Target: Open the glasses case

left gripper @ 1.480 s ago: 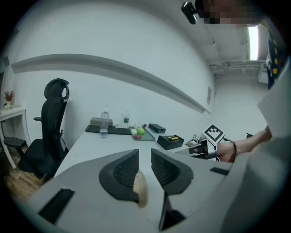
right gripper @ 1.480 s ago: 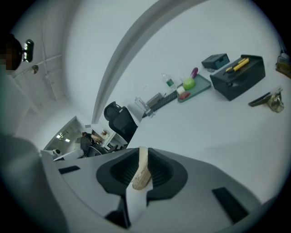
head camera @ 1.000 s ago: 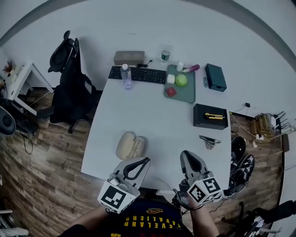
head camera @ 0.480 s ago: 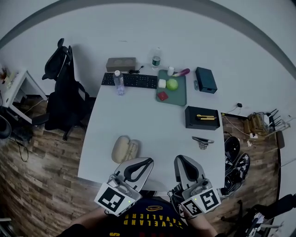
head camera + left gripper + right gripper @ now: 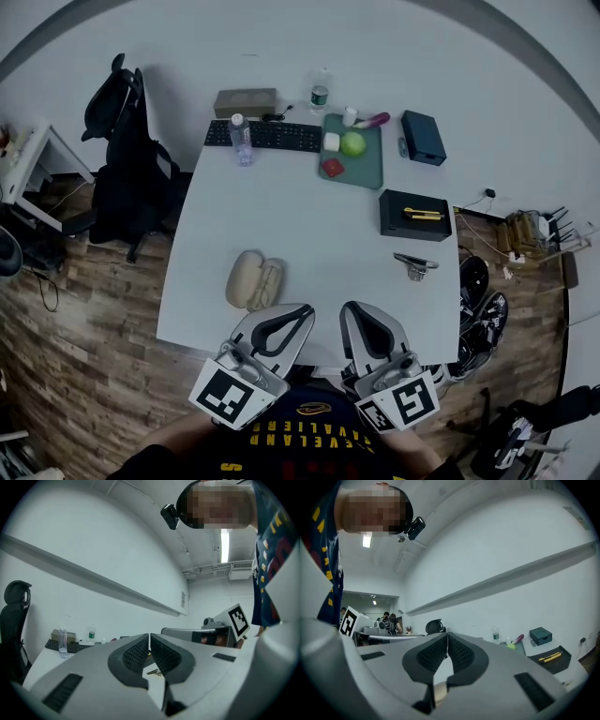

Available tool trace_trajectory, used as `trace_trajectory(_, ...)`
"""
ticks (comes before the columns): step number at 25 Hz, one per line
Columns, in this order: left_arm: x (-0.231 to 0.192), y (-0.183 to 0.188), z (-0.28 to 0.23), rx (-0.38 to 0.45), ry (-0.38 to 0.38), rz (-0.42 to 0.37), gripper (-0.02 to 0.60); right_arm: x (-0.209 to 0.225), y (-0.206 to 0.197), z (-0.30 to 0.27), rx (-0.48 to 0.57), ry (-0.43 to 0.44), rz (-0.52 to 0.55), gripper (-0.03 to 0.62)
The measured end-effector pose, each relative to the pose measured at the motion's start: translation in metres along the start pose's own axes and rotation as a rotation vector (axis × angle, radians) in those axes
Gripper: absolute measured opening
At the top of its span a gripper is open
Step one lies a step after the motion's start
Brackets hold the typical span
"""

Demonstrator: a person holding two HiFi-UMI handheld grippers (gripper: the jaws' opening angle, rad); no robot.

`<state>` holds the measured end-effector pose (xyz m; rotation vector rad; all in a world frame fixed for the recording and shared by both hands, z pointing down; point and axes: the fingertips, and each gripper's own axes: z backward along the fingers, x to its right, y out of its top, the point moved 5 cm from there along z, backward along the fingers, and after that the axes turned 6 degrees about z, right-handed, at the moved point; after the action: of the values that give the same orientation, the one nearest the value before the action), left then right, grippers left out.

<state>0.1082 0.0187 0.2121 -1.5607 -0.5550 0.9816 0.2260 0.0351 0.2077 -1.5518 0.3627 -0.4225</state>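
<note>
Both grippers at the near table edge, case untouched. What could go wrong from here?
1. Left gripper and right gripper are both shut and empty; going in like that would likely shove the glasses case, not grip it.
2. The case lies loose on the smooth table, fairly near its left edge; a one-sided push could slide it off.
3. Its seam isn't discernible here, so jaws may bite the wrong spot.

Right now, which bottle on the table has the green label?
The far-edge bottle behind the keyboard, beside the green tray; the other bottle stands at the keyboard's left end.
</note>
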Motion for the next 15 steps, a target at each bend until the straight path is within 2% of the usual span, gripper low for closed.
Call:
trace_trajectory(5, 0.000, -0.002, 0.001, -0.024, 0.010, 0.002, 0.021, -0.003, -0.004, -0.005, -0.033, -0.010, 0.018, 0.017)
trace_trajectory(15, 0.005, -0.011, -0.002, -0.030, 0.012, -0.005, 0.021, -0.006, -0.011, 0.001, -0.027, 0.015, 0.022, 0.017)
